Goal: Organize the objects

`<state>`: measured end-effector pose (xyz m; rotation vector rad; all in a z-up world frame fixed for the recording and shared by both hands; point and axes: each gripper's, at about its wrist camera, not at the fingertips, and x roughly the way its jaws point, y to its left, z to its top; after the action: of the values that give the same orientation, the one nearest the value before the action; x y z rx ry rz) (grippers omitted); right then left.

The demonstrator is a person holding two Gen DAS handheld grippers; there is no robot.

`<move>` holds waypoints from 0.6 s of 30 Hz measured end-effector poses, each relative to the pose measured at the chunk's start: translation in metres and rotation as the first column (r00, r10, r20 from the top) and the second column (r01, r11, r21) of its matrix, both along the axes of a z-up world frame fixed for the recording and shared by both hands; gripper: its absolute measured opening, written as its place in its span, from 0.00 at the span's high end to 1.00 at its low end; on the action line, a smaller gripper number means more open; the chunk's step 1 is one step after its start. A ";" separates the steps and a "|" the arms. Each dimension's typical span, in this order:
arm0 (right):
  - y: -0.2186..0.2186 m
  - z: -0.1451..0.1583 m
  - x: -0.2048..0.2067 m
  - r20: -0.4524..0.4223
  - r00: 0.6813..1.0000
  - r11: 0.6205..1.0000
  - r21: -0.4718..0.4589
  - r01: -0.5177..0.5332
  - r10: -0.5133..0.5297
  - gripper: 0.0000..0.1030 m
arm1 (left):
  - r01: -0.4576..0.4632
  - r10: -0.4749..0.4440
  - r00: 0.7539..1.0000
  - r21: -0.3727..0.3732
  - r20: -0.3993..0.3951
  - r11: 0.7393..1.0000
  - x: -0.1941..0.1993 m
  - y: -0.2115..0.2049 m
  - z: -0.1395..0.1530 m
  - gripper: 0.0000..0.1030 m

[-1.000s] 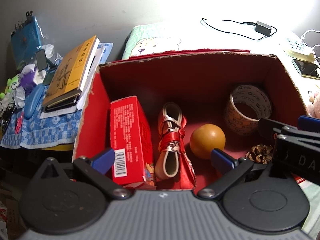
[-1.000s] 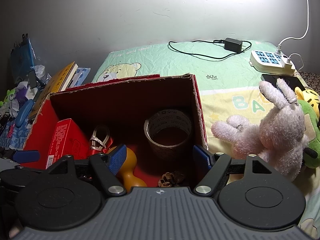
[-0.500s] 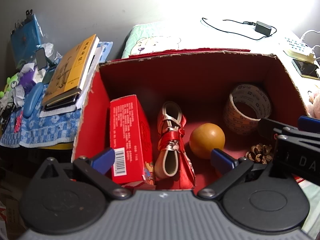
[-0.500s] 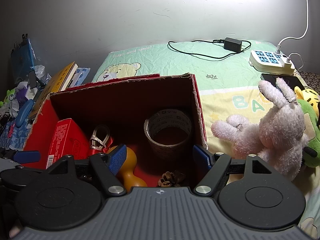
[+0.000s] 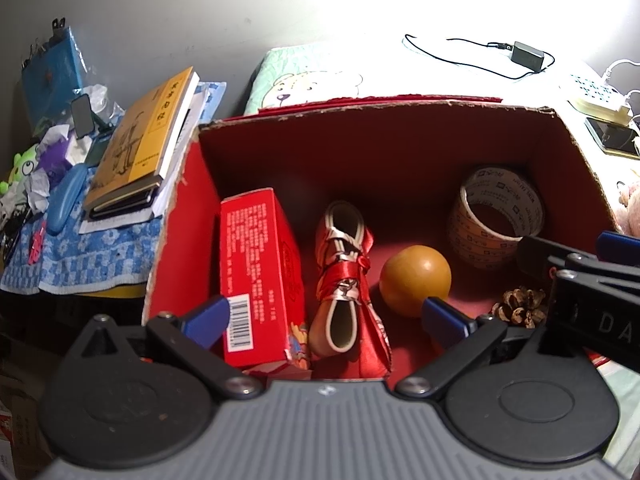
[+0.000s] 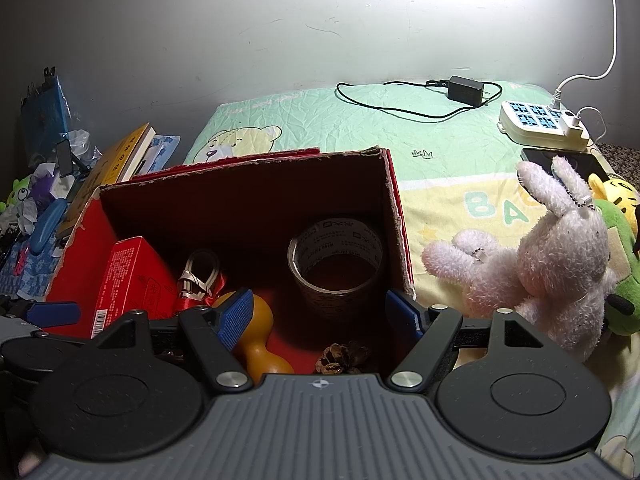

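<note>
red cardboard makes up the biggest thing here, an open box sitting on a bed with a pale green bear-print sheet. just outside its right wall, on the sheet, lies a pink plush rabbit, head and ears away from the camera, body running roughly along the bed toward the near edge; it looks like the next thing to be put away, though that is a guess. inside the box, from bulky to small: a red carton on end by the left wall, a roll of printed tape in the far right corner, a red ribboned pouch, an orange gourd and a pine cone near the front. the right claw is spread wide and empty above the box's front right part, the rabbit off to its right, so the right hand is nearer. the left claw is also spread and empty, over the carton and pouch.
</note>
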<state>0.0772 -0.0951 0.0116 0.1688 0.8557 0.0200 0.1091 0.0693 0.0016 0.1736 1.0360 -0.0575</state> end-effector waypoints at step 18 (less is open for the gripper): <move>0.000 0.000 -0.001 0.000 1.000 1.000 0.007 0.003 -0.003 0.27 | 0.010 -0.010 1.000 -0.003 0.020 1.000 -0.003 -0.002 0.003 0.02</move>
<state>0.0766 -0.0949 0.0118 0.1764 0.8558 0.0205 0.1059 0.0672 0.0041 0.1768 1.0148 -0.0662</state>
